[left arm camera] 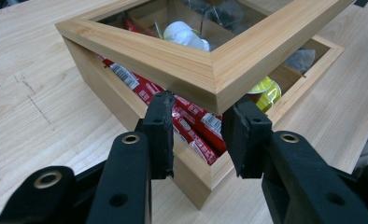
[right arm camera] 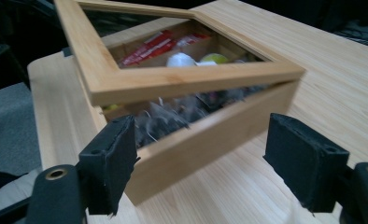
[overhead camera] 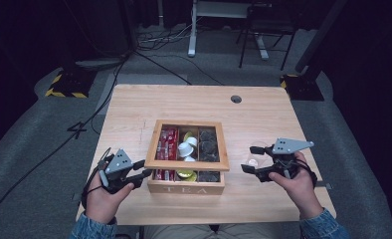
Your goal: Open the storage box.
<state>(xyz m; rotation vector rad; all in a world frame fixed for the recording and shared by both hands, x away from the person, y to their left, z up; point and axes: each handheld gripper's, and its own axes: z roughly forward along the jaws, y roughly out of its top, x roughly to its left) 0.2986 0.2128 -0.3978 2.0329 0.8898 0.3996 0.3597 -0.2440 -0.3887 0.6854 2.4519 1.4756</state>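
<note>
Wooden table, grey carpet, dark room, white desk frame

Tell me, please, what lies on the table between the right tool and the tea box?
Bare tabletop, as the high view shows: the right tool hangs apart from the tea box.

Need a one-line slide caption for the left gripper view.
Left gripper clamps the raised corner of the tea box's glass-paned lid, exposing red sachets inside.
</note>
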